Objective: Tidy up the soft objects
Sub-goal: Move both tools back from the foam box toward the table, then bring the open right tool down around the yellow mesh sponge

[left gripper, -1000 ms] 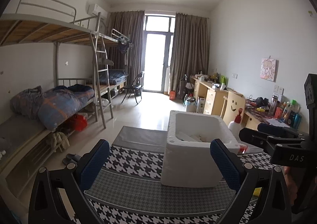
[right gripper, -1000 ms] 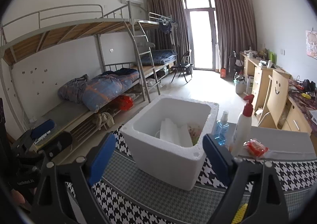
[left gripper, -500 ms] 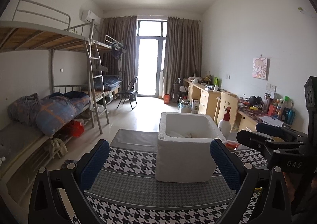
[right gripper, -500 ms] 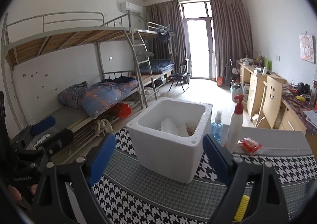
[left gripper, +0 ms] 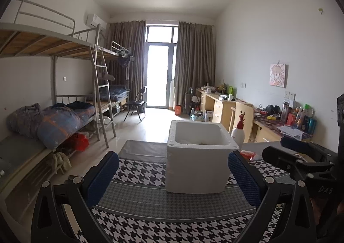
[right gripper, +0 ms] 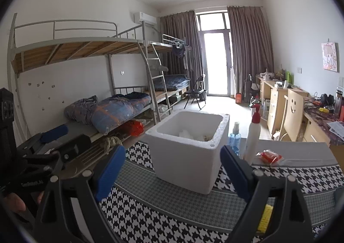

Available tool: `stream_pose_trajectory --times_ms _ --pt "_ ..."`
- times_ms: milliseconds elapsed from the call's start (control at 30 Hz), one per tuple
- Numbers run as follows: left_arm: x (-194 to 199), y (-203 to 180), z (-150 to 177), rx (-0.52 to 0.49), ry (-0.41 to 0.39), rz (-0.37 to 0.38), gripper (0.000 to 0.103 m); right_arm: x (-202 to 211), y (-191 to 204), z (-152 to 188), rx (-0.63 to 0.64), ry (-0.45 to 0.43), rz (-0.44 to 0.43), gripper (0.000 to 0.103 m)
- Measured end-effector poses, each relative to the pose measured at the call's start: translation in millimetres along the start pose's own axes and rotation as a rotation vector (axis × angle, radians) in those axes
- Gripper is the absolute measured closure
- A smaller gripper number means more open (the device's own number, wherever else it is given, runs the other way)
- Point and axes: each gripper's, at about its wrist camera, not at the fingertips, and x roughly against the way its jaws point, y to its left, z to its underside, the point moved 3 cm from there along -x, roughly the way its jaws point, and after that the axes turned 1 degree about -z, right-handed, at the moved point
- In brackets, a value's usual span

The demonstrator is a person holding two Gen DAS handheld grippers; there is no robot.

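Plainly, both pairs of blue-padded fingers stand spread wide with nothing between them. The left gripper (left gripper: pixel 173 175) hangs over a black-and-white houndstooth cloth (left gripper: pixel 137 171) with grey bands, and just past its fingertips, nearer the right pad, sits an open white foam box (left gripper: pixel 195 167) on that cloth. Pale soft things lie low inside the box; what they are cannot be told. The right gripper (right gripper: pixel 173 171) faces the same box, which sits between and just beyond its pads. Right of its right finger (right gripper: pixel 234 171) stand a white pump bottle with a red top (right gripper: pixel 252 138) and a small clear blue spray bottle (right gripper: pixel 234 138), with a red crinkled packet (right gripper: pixel 268 156) lying just beside them. Farther off to the left stands a metal bunk bed (right gripper: pixel 90 49) holding a bundled blue quilt (right gripper: pixel 114 112).
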Motion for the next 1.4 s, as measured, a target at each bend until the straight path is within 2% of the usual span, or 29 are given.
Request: stream_pose_trajectory --times_ms 800,1400 --pt "10.8 -11.9 27.0 -0.004 -0.028 0.043 0.001 20.9 -14.1 34.4 -0.008 -0.012 0.050 0.011" --pt "2.5 -34.9 39.5 -0.009 0.026 0.111 0.001 35.5 -28.7 52.0 -0.043 -0.006 0.098 0.011"
